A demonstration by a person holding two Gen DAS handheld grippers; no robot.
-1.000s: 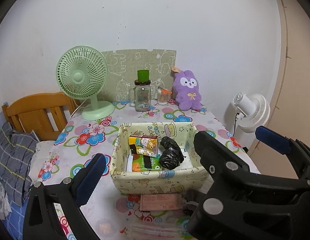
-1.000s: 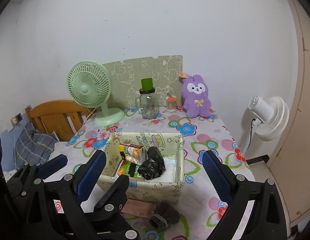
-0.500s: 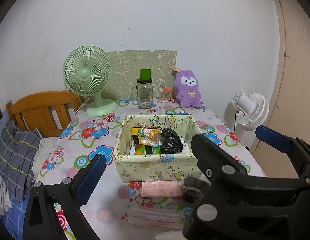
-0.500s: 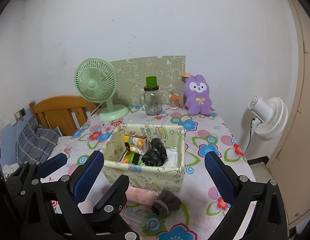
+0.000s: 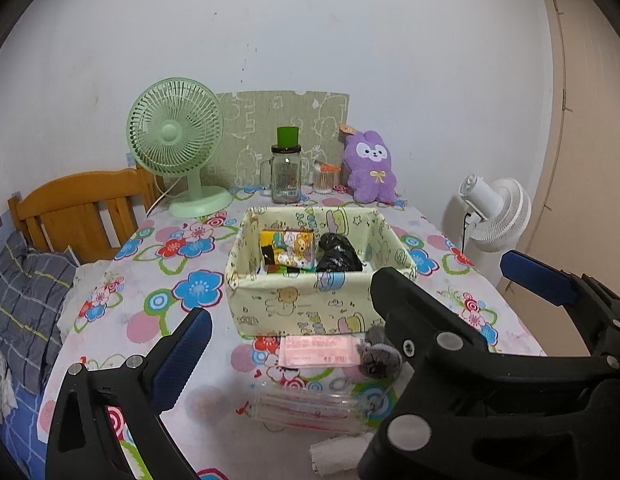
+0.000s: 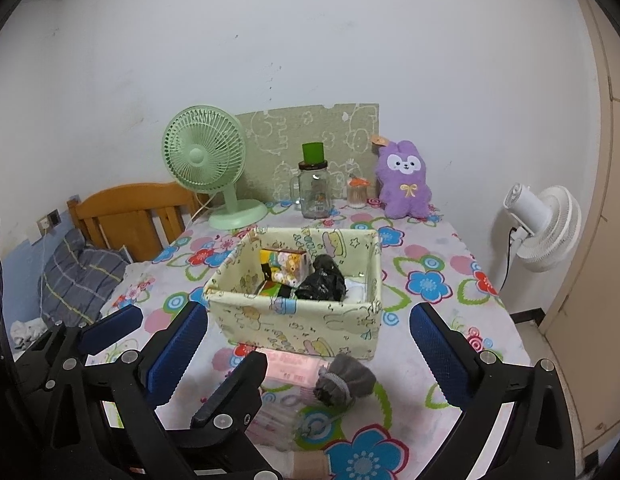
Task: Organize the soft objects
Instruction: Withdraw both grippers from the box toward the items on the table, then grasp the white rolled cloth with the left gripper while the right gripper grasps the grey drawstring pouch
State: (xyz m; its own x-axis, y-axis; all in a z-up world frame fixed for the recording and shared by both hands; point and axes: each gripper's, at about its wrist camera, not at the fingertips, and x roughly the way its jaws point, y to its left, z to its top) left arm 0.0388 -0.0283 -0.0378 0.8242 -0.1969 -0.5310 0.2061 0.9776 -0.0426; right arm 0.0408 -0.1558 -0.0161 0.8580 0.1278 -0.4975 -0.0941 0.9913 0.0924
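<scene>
A cartoon-print fabric basket [image 5: 277, 304] [image 6: 269, 320] sits mid-table with a colourful packet [image 5: 287, 246] and a black bundle [image 5: 336, 256] inside. In front of it lie a pink packet [image 5: 318, 350] [image 6: 293, 366], a rolled grey sock [image 5: 378, 356] [image 6: 344, 378] and a clear plastic pack [image 5: 310, 408]. A purple plush [image 5: 370, 168] [image 6: 406, 180] leans at the back wall. My left gripper [image 5: 305, 336] and right gripper [image 6: 307, 320] hover open and empty over the near edge, their fingers interleaved.
At the back stand a green fan [image 5: 175, 140], a glass jar with a green lid [image 5: 285, 176] and a small swab jar [image 5: 324, 178]. A white fan [image 5: 494, 212] stands off the right edge. A wooden headboard [image 5: 81, 208] and plaid pillow [image 5: 25, 288] are left.
Both grippers have drawn back from the basket toward the near edge, so the pink packet, grey sock and clear pack show more fully. Both stay open.
</scene>
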